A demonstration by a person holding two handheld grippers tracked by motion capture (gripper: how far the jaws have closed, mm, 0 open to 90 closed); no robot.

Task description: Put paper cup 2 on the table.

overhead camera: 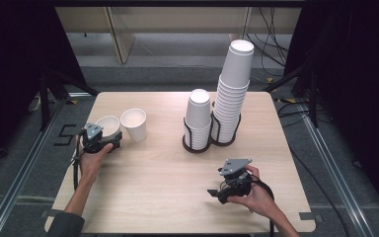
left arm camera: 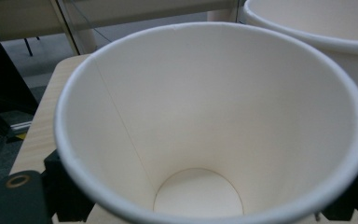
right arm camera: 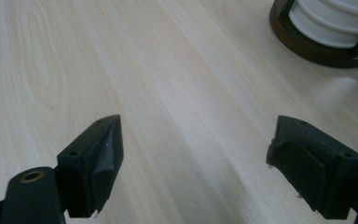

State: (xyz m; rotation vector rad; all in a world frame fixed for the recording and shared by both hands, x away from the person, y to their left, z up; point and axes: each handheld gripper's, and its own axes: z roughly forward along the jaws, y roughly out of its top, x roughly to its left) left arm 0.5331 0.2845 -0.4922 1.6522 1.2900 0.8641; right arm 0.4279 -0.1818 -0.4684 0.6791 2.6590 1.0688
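No readable writing, labels, brand names or numbers appear anywhere; the paper cups (overhead camera: 133, 124) and the wooden worktop (overhead camera: 168, 173) are plain and unmarked.

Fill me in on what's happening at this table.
A person works with two handheld grippers among paper cups. The left gripper has an upright paper cup between its jaws, beside a second loose cup near the table's left edge. The right gripper rests open and empty over bare wood. Two cup stacks stand upside down in a black wire holder mid-table.
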